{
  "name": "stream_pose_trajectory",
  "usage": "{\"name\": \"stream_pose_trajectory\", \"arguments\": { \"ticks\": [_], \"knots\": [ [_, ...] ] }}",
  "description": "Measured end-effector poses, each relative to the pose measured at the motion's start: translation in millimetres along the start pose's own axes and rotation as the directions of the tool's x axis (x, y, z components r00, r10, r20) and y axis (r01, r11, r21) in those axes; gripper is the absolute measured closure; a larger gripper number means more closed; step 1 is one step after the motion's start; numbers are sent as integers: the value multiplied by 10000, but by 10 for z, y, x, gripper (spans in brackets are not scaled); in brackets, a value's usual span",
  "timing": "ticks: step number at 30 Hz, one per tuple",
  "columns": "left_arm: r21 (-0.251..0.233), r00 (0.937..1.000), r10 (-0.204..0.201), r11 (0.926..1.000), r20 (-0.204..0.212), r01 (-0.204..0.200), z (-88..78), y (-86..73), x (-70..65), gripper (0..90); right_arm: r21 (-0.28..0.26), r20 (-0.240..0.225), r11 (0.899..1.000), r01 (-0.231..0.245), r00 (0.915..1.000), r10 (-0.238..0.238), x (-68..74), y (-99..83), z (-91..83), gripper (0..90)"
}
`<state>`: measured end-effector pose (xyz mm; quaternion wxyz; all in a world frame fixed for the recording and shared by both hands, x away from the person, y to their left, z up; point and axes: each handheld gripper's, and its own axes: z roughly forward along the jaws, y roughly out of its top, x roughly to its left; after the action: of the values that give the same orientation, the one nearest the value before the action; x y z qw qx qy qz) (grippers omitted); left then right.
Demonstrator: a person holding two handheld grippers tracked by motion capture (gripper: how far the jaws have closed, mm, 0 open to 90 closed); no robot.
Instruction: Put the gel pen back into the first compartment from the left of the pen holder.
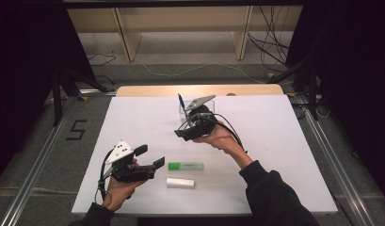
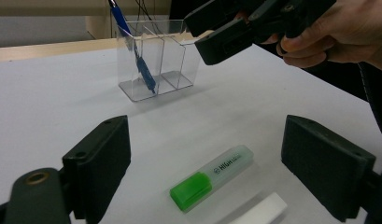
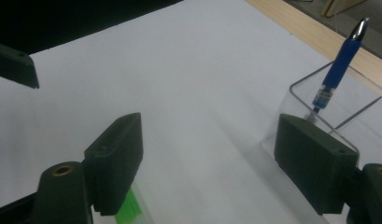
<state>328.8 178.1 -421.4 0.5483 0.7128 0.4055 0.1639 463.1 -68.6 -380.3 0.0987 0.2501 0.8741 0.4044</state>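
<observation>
So the blue pen (image 2: 141, 67) stands leaning in the clear holder (image 2: 160, 63) on the white tabletop (image 1: 133, 122), likely just dropped there, with the empty, wide-open right hand-held gripper (image 1: 192, 127) beside the holder, while the left hand-held gripper (image 1: 150, 157), also wide open and empty, points at the green highlighter (image 2: 212, 175) and white eraser (image 1: 180, 182) nearer the person than the holder, probably to grab next.

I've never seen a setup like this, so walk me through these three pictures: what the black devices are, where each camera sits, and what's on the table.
No robot here: a person holds hand-operated tongs, one per hand. The high view looks down on the white table, with the left tongs near the front and the right tongs farther back. The other two pictures come from cameras riding on each of the tongs, looking out between their black jaws. Both tongs are open and hold nothing. On the table lie a green highlighter and a white eraser-like block. Farther back stands a clear divided pen holder with a blue pen leaning inside.
</observation>
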Motion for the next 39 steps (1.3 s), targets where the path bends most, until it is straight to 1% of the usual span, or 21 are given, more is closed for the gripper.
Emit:
{"name": "stream_pose_trajectory", "arguments": {
  "ticks": [1,4,10,11,12,16,17,19,22,24,26,29,30,31,35,37,39],
  "knots": [
    [-1,10000,-2,10000,-2,2,0,0,0,154,20,-27,9999,127,9999,-127,14,-11,8,247],
    [13,10000,-7,10000,2,7,2,0,0,154,193,-70,9993,314,9995,-313,52,-28,21,245],
    [-3,10000,-35,10000,10,35,0,0,3,154,475,-292,9977,482,9985,-469,112,-59,44,239],
    [-10,10000,-48,10000,16,48,0,0,4,154,502,-333,9977,450,9985,-433,125,-63,49,238],
    [-12,10000,-49,10000,19,49,0,1,4,154,575,-390,9968,546,9979,-524,132,-66,51,237],
    [-64,10000,-61,10000,-28,61,0,5,13,154,730,-500,9952,658,9968,-623,166,-71,60,233],
    [-76,10000,-93,9999,-15,92,-1,6,17,154,740,-525,9954,610,9970,-572,180,-73,62,233],
    [-127,9998,-184,9998,-13,184,3,5,23,154,910,-647,9929,765,9954,-708,187,-80,69,232],
    [-188,9999,-107,9998,-12,107,-3,12,21,154,1112,-681,9904,825,9948,-752,211,-92,94,229],
    [-246,9999,-113,9996,-8,113,-9,18,22,152,1255,-775,9876,947,9933,-854,218,-105,106,228],
    [-249,9999,-112,9996,-8,112,-6,23,23,152,1286,-807,9875,913,9934,-813,224,-111,116,229],
    [-224,10000,-88,9997,12,88,0,27,19,152,1459,-899,9843,993,9922,-867,233,-121,131,229],
    [-239,10000,-93,9997,3,93,3,29,16,152,1503,-958,9825,1100,9907,-962,229,-124,134,230],
    [-254,10000,-84,9996,0,84,4,31,13,152,1509,-985,9831,1038,9911,-895,233,-126,139,230],
    [-235,9999,-118,9997,5,118,-4,34,11,152,1630,-1112,9795,1180,9887,-1006,220,-133,151,231],
    [-179,9999,-109,9998,-10,108,-8,30,12,152,1686,-1170,9790,1146,9885,-955,223,-138,154,231],
    [-196,9999,-161,9997,-1,161,-5,20,5,151,1791,-1256,9761,1231,9869,-1014,226,-143,153,231]
  ]
}}
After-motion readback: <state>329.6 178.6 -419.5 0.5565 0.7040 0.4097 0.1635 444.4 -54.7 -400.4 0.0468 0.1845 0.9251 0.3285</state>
